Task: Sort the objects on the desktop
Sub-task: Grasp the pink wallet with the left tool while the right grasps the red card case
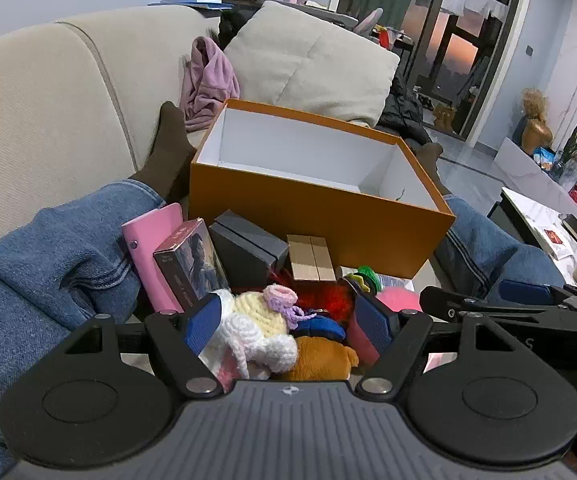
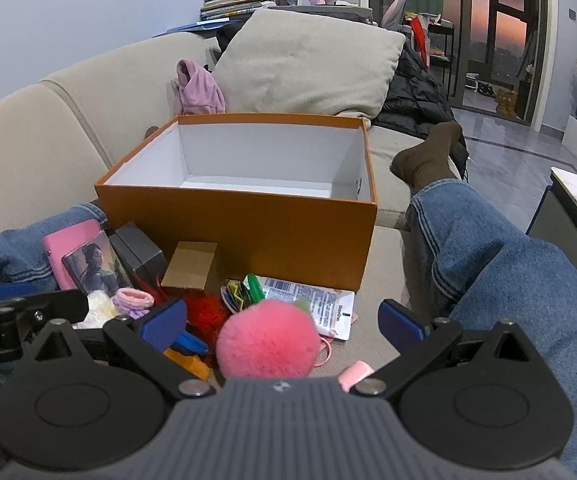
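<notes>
The pile of small things sits on the sofa between the person's legs, just in front of the orange box [image 1: 320, 216], which looks bare inside — so sorting has hardly begun, by my reading.

At the left, the left gripper [image 1: 292, 320] hovers low over the heap, jaws well apart and holding nothing; the crocheted doll [image 1: 248, 332] lies between its blue pads [image 1: 202, 326]. To take it cleanly, I would close on the doll's body only, keeping clear of the brown plush [image 1: 316, 356] at 5 o'clock from it.

To the right, the right gripper [image 2: 282, 324] is level and aimed at the box, also wide open and empty, with the pink pompom [image 2: 266, 336] between its fingers. The box stands at 12 o'clock from both tools — lift high enough to clear its near wall.
</notes>
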The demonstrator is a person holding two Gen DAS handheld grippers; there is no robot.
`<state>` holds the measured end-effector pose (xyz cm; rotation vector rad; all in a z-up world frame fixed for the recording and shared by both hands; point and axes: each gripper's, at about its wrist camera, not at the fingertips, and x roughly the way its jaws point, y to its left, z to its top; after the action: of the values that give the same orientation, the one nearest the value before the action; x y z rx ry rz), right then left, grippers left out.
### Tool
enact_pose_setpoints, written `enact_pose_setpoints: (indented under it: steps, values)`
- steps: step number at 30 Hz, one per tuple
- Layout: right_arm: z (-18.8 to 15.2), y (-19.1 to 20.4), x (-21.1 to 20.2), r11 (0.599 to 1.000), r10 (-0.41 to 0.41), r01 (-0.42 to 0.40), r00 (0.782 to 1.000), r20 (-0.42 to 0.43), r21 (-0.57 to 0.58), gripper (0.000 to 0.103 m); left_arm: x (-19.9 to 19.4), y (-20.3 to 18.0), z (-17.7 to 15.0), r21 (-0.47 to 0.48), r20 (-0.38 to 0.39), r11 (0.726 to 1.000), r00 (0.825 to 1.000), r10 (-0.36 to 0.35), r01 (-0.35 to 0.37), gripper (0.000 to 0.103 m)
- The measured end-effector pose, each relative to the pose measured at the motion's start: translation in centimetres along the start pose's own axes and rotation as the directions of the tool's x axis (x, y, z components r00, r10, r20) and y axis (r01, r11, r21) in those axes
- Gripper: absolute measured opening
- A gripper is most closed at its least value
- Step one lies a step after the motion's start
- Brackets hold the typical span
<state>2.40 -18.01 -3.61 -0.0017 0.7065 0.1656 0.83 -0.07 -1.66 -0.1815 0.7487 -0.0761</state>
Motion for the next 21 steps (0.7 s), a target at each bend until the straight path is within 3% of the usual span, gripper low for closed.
enact_pose_setpoints:
  steps: [21]
  values:
    - [-0.15, -0.12, 0.57, 1.000, -0.002, 0.002, 1.000, -0.025, 0.006, 0.102, 0.19, 0.19, -0.13, 0.009, -0.018, 1.000, 1.000, 0.010, -0.009, 0.087]
